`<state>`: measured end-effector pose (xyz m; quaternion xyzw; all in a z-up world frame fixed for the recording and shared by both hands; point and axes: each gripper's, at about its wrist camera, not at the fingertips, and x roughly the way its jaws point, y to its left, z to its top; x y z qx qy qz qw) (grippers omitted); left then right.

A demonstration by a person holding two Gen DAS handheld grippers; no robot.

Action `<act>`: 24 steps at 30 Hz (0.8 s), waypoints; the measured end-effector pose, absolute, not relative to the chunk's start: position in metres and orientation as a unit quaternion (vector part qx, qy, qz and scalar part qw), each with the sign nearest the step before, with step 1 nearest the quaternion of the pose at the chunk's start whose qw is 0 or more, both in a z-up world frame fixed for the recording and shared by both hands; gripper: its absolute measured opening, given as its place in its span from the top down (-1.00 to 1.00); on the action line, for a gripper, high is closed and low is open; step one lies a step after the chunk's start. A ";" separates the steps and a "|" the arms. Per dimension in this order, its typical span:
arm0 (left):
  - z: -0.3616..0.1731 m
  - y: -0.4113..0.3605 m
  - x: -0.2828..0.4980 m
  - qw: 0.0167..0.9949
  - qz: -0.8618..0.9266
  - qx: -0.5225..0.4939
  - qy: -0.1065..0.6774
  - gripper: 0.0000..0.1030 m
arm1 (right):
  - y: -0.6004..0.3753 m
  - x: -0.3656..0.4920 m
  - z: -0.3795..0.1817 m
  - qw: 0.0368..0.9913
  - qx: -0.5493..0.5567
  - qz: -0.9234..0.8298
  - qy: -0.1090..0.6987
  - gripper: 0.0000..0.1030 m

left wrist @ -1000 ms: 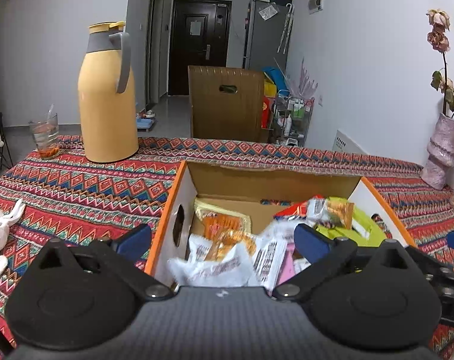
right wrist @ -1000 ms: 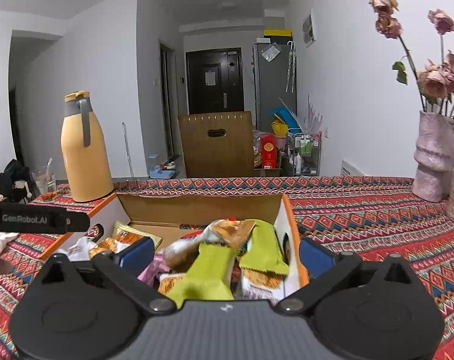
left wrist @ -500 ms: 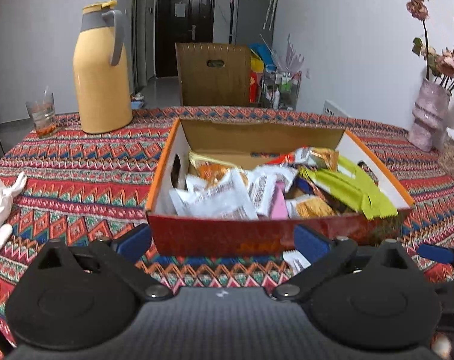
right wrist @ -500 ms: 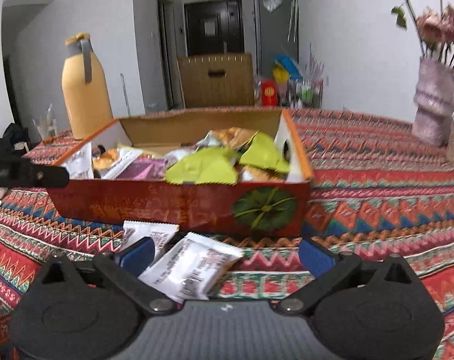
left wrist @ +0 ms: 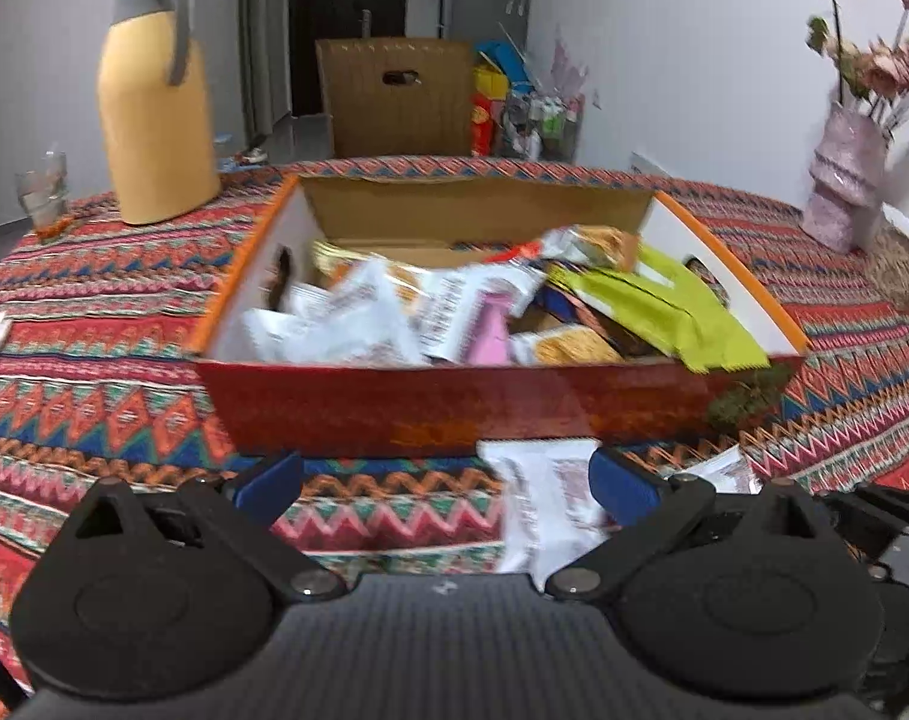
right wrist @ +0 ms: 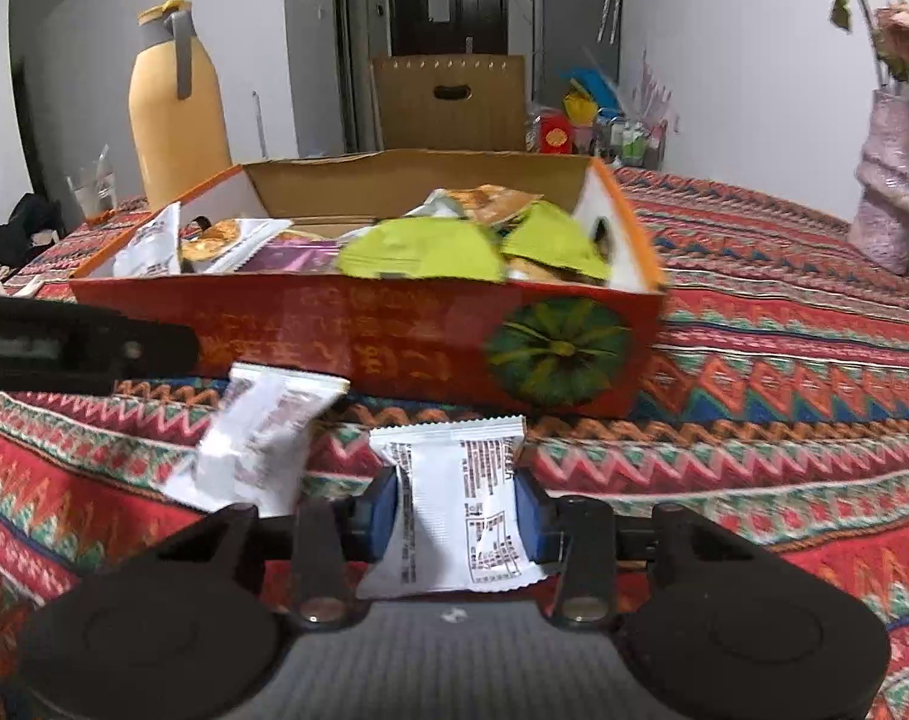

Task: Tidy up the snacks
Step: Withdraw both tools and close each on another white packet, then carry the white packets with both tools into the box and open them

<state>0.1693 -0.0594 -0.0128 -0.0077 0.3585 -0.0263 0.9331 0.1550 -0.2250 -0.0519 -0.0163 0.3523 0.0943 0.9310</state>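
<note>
As the right gripper [right wrist: 457,507] is closing on a white foil snack packet [right wrist: 460,516], the left gripper [left wrist: 445,477] is hovering wide apart — next, lifting into the red cardboard box [right wrist: 394,348].

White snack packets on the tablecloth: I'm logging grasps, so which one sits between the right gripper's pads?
The upright white packet between the blue pads; the tilted white packet lies free, leftward.

Glossy cardboard box [right wrist: 358,348], woven cloth [right wrist: 754,420], crinkly plastic pkts [right wrist: 460,510]

Motion blur smears the snack packets [left wrist: 394,318] heaped in the red box [left wrist: 454,402], leaving their print unreadable. Right of the box, the vase [right wrist: 898,180] is cut by the picture's edge.
</note>
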 end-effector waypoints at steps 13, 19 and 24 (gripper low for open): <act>-0.045 -0.104 0.177 0.912 -0.057 0.018 0.406 0.20 | -0.280 0.127 -0.036 0.950 0.014 0.069 0.305 0.23; -0.032 -0.090 0.163 0.919 -0.057 0.020 0.390 0.20 | -0.279 0.119 -0.026 0.956 0.013 0.078 0.282 0.23; 0.004 -0.072 0.145 0.939 -0.063 0.017 0.338 0.20 | -0.274 0.116 0.000 0.968 0.016 0.090 0.235 0.23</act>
